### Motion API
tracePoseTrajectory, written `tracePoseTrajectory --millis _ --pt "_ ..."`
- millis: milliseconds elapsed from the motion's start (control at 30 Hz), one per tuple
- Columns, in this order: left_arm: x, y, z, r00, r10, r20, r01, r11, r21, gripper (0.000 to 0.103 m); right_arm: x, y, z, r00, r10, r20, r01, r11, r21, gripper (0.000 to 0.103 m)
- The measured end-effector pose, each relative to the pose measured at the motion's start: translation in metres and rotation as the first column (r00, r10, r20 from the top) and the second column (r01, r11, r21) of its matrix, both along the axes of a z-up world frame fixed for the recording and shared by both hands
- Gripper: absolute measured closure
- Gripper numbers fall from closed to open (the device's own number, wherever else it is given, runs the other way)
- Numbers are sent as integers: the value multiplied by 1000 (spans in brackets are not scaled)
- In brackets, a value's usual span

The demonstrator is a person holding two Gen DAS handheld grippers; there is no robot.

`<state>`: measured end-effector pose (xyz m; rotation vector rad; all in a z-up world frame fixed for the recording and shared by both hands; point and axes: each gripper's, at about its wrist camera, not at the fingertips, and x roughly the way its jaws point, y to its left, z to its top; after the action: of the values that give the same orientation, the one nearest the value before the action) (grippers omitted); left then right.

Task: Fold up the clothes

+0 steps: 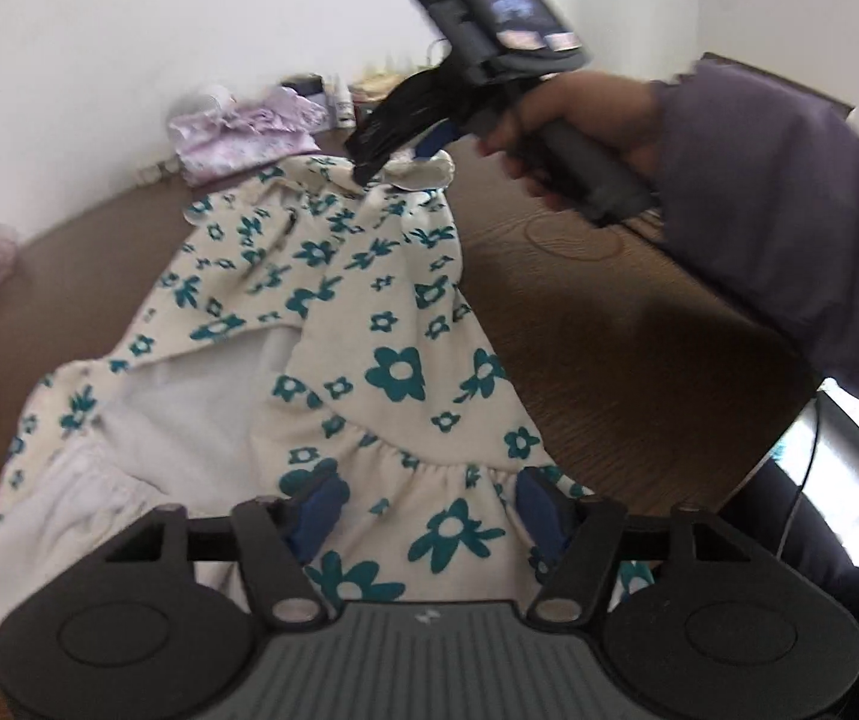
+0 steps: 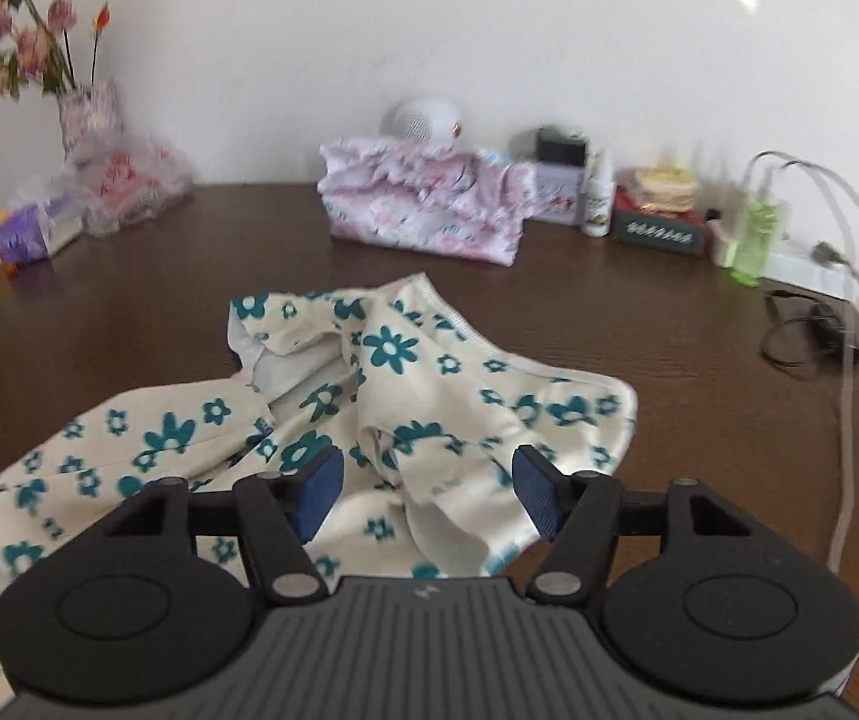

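Cream dress (image 1: 333, 312) with teal flowers sits right under both my claws, spread crumpled on the brown counter (image 1: 597, 300). No earlier view to compare.

Left claw (image 1: 429, 516): jaws apart, blue pads clear of the cloth, gathered skirt hem lying between and below them. Not gripping anything.

Right claw (image 2: 428, 489): jaws apart too, pads not pressing on fabric. A loose fold of the top end lies between them. In the left wrist view the right claw shows at the far end of the dress, tips at or just above the collar area; blurred, cannot tell contact there. Right hand (image 1: 573, 138) wraps the handle, purple sleeve (image 1: 777, 228) behind it.

Dress state: skirt part turned back so the white lining (image 1: 201, 420) shows; neck end rumpled, one edge flipped up.

Beyond the dress, well apart: folded pink floral garment (image 2: 429, 210) near the wall. Right of it a small bottle (image 2: 598, 198), a box (image 2: 660, 228), a green bottle (image 2: 753, 234), cables (image 2: 801, 330). Far left: flowers in a vase (image 2: 69, 78) and plastic bags (image 2: 129, 186).
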<state>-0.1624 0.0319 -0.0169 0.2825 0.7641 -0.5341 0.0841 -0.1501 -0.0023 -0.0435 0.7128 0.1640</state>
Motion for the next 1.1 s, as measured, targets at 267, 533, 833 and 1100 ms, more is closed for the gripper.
tracePoseTrajectory --millis 267,533,833,1100 --pt "43 73 3 997 36 68 -47 986 160 60 -4 -9 -14 989 -96 -114 92 995 -41 78" --pt "87 130 -1 962 188 196 -242 921 306 60 -164 2 -9 991 -55 -121 50 998 -46 79" --pt "81 141 45 938 271 217 -272 962 -27 50 -222 -6 22 999 1 35 -2 999 35 52" --pt "149 61 24 935 -310 172 288 947 139 36 -236 17 23 991 112 79 -110 993 -31 49"
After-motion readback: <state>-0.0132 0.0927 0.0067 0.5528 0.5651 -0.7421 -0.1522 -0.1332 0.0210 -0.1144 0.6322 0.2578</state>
